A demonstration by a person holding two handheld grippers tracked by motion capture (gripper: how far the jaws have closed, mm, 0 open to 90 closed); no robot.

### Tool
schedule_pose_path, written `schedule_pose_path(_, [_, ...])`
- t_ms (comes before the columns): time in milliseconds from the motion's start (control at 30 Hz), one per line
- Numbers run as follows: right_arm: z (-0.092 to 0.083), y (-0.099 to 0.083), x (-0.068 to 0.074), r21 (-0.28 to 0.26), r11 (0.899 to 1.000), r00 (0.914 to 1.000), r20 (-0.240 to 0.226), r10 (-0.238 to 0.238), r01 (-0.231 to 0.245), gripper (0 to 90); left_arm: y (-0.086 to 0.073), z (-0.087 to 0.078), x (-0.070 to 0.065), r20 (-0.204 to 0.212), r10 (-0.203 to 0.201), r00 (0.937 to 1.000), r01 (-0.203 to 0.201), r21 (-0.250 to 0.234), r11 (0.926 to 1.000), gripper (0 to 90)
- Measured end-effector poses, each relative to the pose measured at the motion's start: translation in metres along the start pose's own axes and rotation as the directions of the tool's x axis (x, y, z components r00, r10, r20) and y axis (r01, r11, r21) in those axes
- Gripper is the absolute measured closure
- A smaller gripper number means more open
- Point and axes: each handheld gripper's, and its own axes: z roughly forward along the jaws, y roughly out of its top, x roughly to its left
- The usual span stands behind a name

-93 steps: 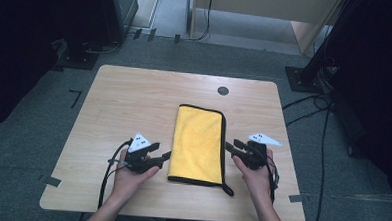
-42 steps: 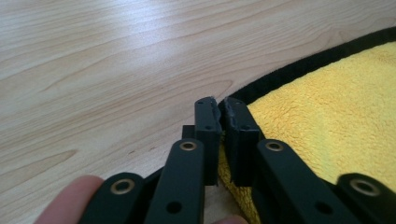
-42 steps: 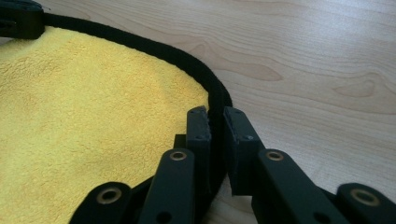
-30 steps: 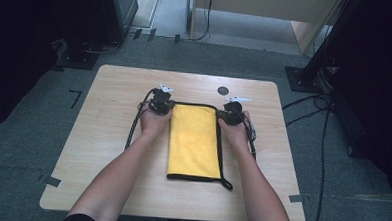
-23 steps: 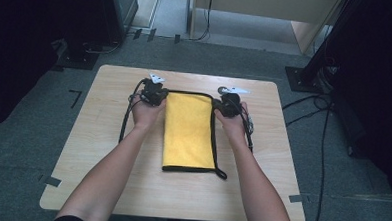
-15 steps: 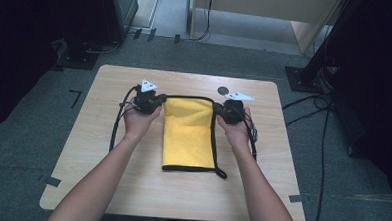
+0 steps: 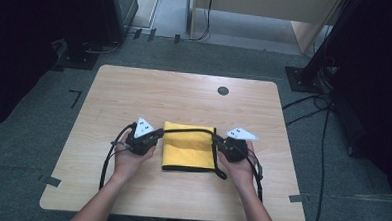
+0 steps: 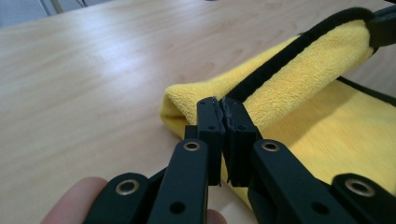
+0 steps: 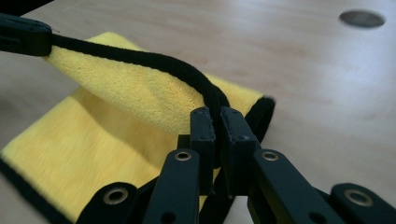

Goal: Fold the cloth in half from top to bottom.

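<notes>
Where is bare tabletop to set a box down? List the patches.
Free: the far half of the light wooden table, between the folded yellow microfibre cloth with black trim and the round dark grommet hole; also both side margins. Crowded: the near middle, around cloth, hands and cables.

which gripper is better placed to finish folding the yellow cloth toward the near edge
Neither alone: the left gripper and right gripper are each shut on a corner of the cloth, its black edge stretched level between them, so both seem equally placed.
</notes>
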Motion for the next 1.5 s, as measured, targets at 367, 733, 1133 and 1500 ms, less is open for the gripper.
schedule_pose_path(367, [-0.01,-0.035,0.014,0.119,0.991,0.9985,-0.019,-0.051,0.053,83.3,-0.05,-0.017,-0.026,0.054,-0.061,0.9967,0.059,0.036,0.9976,86.5])
schedule_pose_path(733, [-0.02,-0.033,0.006,0.078,0.997,0.9996,-0.026,0.012,-0.01,73.1,-0.047,-0.023,-0.034,0.084,-0.039,0.9956,0.039,0.003,0.9992,85.6])
schedule_pose_path(1133, [-0.027,-0.024,-0.006,-0.008,0.995,0.9834,-0.155,0.095,-0.097,55.1,-0.051,-0.023,-0.026,0.118,-0.066,0.9908,0.065,0.016,0.9978,83.0])
schedule_pose_path(1500, [-0.001,-0.028,0.01,0.109,0.994,0.9933,-0.116,-0.005,0.018,43.6,-0.051,-0.024,-0.027,0.121,-0.064,0.9906,0.063,0.007,0.998,83.4])
